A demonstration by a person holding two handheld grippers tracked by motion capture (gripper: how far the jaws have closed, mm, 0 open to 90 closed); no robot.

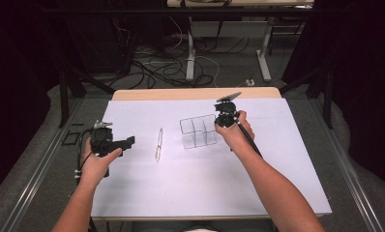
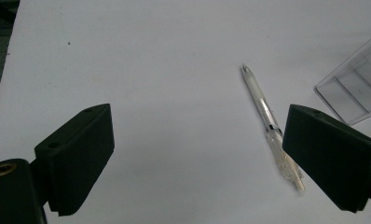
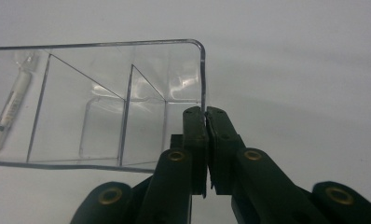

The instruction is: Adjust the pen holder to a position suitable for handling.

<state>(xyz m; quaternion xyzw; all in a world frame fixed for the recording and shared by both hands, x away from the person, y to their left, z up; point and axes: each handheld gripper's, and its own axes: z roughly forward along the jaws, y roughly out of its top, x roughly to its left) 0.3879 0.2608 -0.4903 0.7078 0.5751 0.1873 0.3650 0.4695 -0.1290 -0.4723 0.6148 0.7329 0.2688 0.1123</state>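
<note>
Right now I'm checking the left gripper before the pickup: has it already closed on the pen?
No: the left gripper has its jaws wide apart, and the pen lies free on the table beside the right-hand jaw.

White table (image 1: 277, 193), grey floor (image 1: 229, 72) w/ cables (image 1: 152, 67)

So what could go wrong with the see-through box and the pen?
1. The right gripper pinches only the thin side wall of the clear box, so the box may tip or slip out.
2. The pen lies loose on the smooth table; the open left gripper could nudge it so it rolls.
</note>
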